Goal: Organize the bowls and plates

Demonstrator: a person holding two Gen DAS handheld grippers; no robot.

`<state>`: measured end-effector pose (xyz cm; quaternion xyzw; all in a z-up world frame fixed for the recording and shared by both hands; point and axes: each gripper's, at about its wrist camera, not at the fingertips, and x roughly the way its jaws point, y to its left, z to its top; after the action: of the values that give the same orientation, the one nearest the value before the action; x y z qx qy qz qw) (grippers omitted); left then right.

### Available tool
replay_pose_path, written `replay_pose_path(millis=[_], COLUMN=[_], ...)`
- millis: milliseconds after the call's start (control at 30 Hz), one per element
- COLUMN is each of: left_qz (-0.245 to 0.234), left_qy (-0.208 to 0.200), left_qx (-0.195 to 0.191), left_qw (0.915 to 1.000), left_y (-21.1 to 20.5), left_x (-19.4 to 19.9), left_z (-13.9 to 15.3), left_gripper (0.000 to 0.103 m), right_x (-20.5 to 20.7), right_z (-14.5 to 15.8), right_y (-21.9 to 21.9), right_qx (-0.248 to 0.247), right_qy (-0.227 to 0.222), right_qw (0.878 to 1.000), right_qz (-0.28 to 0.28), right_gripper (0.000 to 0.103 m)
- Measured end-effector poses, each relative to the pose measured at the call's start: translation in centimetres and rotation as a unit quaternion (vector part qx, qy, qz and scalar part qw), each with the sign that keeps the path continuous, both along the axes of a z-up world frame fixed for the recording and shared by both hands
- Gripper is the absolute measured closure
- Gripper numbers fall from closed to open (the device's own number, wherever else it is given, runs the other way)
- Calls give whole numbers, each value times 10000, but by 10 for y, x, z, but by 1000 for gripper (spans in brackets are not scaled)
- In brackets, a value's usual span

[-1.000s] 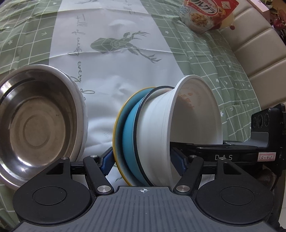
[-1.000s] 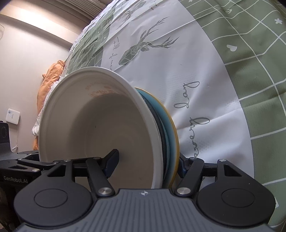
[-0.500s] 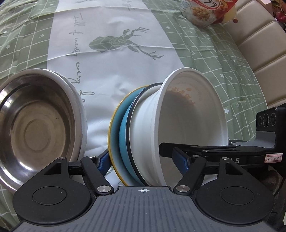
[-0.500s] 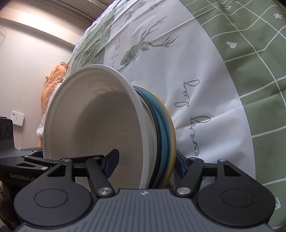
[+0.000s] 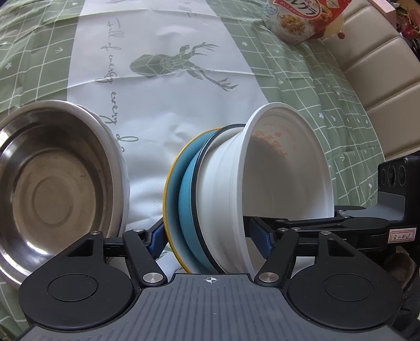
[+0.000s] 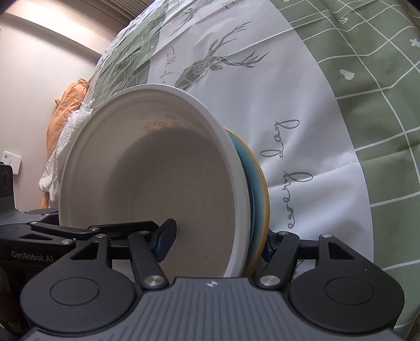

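Nested stack on edge above the tablecloth point(image 5: 183, 110): white bowl point(image 5: 262, 188), blue plate point(image 5: 187, 188), yellow plate point(image 5: 169, 173), clamped by left gripper point(image 5: 207, 237) and right gripper point(image 6: 218, 241) (two grips, presumably against slipping); steel bowl point(image 5: 52, 188) alongside.

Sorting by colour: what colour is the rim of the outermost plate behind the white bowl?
Yellow rim, clearest in the left wrist view.

White bowl point(image 5: 262, 183), orange print inside rim. Blue plate point(image 5: 187, 194); yellow-rimmed plate point(image 5: 172, 181). Steel bowl point(image 5: 52, 183), silver-grey. Cloth point(image 5: 162, 99): green with white grid, white band, green geometric deer, grey script. Cereal bag point(image 5: 299, 18): red, white.
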<state>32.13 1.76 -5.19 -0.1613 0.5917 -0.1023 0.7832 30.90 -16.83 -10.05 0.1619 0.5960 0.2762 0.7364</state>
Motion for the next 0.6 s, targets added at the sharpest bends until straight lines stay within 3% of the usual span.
replay_pose_path(millis=[433, 600], left_qz=[-68, -80], left_qy=[-155, 19], left_qx=[-219, -334], left_qw=[9996, 9994], left_y=[3, 5], left_x=[-11, -13], left_z=[4, -7], left_gripper=[33, 34], right_x=[-9, -10], right_z=[14, 7], right_y=[5, 6], right_qx=[-254, -271], right_qy=[-206, -176], right_qw=[9995, 9994], right_qz=[-8, 91], right_gripper=[38, 37])
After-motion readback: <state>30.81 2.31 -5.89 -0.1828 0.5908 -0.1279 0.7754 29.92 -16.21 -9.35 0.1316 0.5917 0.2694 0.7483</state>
